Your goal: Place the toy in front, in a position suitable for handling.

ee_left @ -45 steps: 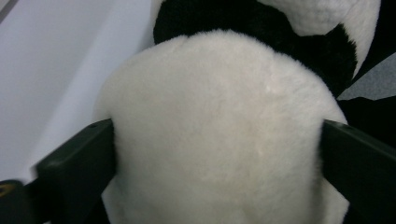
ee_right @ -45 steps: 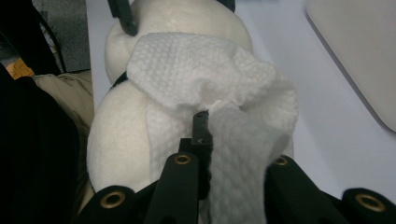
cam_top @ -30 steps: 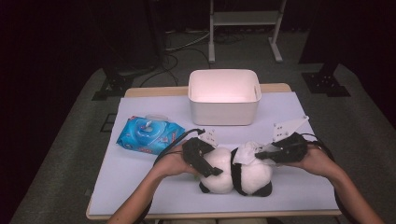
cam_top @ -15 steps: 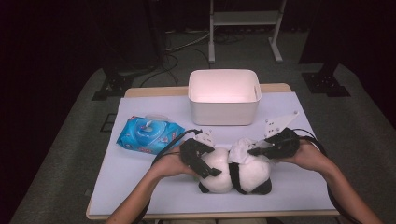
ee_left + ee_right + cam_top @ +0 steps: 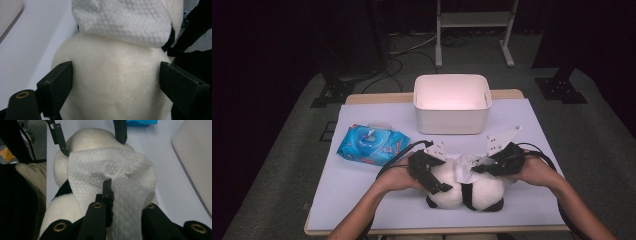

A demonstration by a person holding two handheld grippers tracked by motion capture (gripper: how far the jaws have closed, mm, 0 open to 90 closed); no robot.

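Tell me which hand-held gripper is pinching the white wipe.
The right hand-held gripper is shut on the wipe; the left one straddles the plush toy.

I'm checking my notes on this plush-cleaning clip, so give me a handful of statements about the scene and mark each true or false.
1. The right gripper is shut on a white wipe. True.
2. The left gripper has its jaws on either side of the plush panda. True; they sit wide, against the toy's white body.
3. The plush panda lies inside the white bin. False; it lies on the table, in front of the bin.
4. The blue wipes pack sits on the person's right. False; it lies on their left, beside the bin.
5. The wipe is draped over the panda. True.
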